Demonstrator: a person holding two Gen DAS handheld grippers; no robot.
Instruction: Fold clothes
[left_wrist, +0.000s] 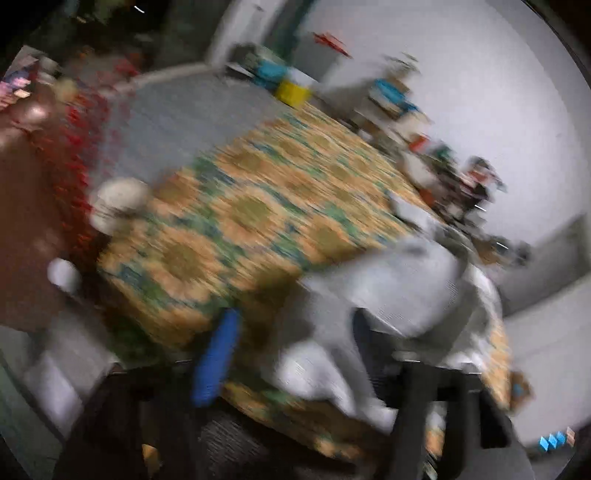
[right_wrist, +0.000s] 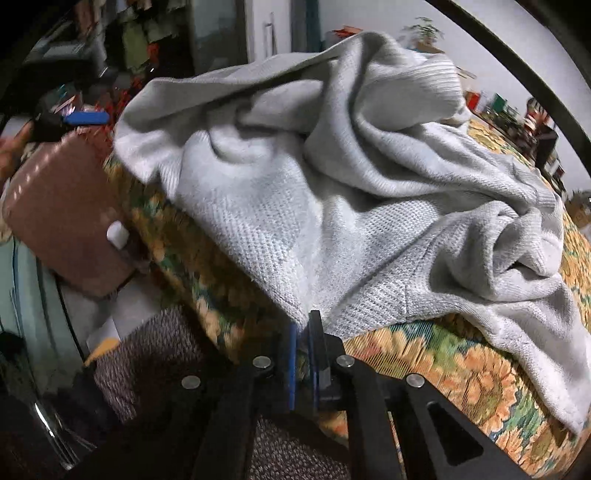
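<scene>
A crumpled light grey knit sweater lies heaped on a surface covered with a sunflower-print cloth. My right gripper is shut on the sweater's near edge, and the fabric corner is pinched between its blue pads. The left wrist view is badly blurred. There my left gripper stands open, its blue finger far from the dark one. Part of the sweater lies by the dark finger, loose between the jaws. The sunflower cloth stretches beyond it.
A brown padded object with a small white cap stands left of the covered surface. Speckled carpet lies below the near edge. Cluttered boxes and books line the far wall, with a yellow box.
</scene>
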